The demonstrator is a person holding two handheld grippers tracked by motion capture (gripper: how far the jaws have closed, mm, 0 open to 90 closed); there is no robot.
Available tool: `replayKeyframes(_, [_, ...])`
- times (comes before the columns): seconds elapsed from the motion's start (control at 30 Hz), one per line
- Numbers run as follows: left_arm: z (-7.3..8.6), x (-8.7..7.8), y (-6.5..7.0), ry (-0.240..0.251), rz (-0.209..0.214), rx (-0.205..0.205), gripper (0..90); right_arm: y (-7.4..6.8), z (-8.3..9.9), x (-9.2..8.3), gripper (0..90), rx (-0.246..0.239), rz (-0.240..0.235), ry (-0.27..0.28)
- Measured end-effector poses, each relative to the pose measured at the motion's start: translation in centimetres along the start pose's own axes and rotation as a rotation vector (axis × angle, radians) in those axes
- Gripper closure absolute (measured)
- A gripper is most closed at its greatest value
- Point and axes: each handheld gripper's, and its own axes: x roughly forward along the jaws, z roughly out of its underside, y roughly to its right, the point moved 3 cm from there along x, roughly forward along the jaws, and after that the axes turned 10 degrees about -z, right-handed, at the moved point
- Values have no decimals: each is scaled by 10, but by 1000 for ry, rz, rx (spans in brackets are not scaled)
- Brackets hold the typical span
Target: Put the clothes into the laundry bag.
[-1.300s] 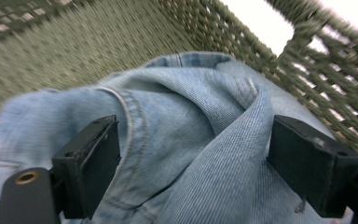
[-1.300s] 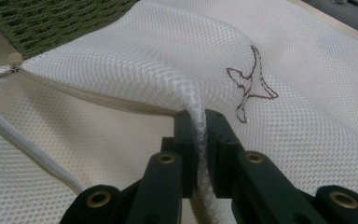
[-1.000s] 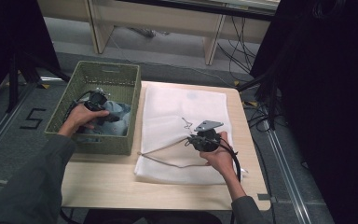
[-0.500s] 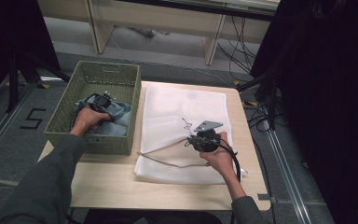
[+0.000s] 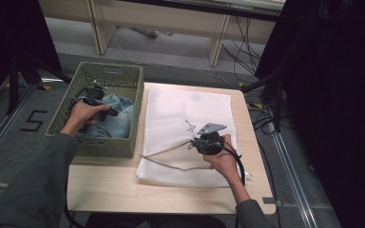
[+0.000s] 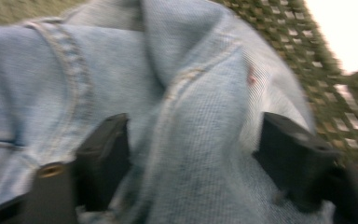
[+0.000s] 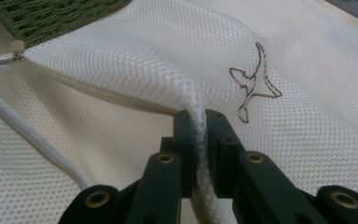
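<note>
Light blue denim jeans (image 5: 119, 111) lie bunched in the green basket (image 5: 109, 71) at the table's left. My left gripper (image 5: 95, 95) is down in the basket over them. In the left gripper view its jaws (image 6: 191, 154) stand wide apart and have just been opening, with a fold of denim (image 6: 74, 70) bulging between them. A white mesh laundry bag (image 5: 190, 109) lies flat on the table. My right gripper (image 5: 195, 141) is shut on a pinched ridge of its upper layer (image 7: 199, 126), lifting the mesh (image 7: 168, 46) beside the open zipper (image 7: 18, 126).
The basket's green lattice wall (image 6: 335, 93) stands just beyond the denim. A dark embroidered mark (image 7: 254, 81) sits on the bag. Bare wooden tabletop (image 5: 104, 190) runs along the near edge. Cables and desk legs stand on the floor behind the table.
My left hand has shifted slightly over the denim in the basket and risen a little. The right hand and the pinched mesh have stayed put.
</note>
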Motion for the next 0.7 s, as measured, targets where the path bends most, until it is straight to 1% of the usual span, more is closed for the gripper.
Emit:
replayKeyframes(0.03, [1, 0, 2, -1, 19, 33, 173, 0, 0, 1, 838, -6, 4, 7])
replayKeyframes(0.07, [1, 0, 3, 5, 29, 45, 173, 0, 1, 1, 837, -8, 4, 5])
replayKeyframes(0.1, [1, 1, 4, 8, 44, 46, 159, 0, 0, 1, 838, -9, 3, 5])
replayKeyframes(0.17, [2, 4, 8, 22, 82, 20, 148, 1, 0, 1, 838, -7, 6, 8])
replayKeyframes(0.2, [3, 5, 9, 15, 89, 45, 149, 1, 0, 2, 837, -11, 6, 7])
replayKeyframes(0.23, [4, 6, 11, 14, 99, 52, 149, 0, 1, 2, 837, -1, 3, -2])
replayKeyframes(0.27, [5, 5, 12, 6, 103, 76, 149, 0, 1, 2, 837, -1, 3, -2])
replayKeyframes(0.3, [4, 5, 14, 21, 97, 71, 149, -1, 2, 2, 837, 6, 2, -3])
replayKeyframes(0.37, [4, 3, 15, 29, 110, 60, 148, -1, 1, 3, 837, 8, -4, -7])
replayKeyframes(0.4, [3, 2, 16, 39, 117, 55, 147, 0, 2, 3, 836, 4, 1, -7])
replayKeyframes(0.43, [3, 0, 16, 40, 124, 74, 147, -1, 2, 4, 835, 0, 3, -6])
replayKeyframes(0.5, [4, -3, 19, 55, 141, 78, 141, -1, 2, 4, 835, 3, 2, -7])
replayKeyframes(0.57, [6, -4, 21, 60, 145, 115, 116, -1, 2, 4, 833, 3, 1, -7])
replayKeyframes(0.6, [7, -5, 20, 52, 147, 145, 115, -1, 2, 4, 833, 5, 1, -10])
replayKeyframes(0.63, [7, -5, 22, 65, 149, 126, 115, -1, 2, 4, 833, 5, 1, -10])
replayKeyframes(0.7, [8, -5, 22, 65, 156, 120, 114, -1, 2, 4, 833, 5, 2, -5])
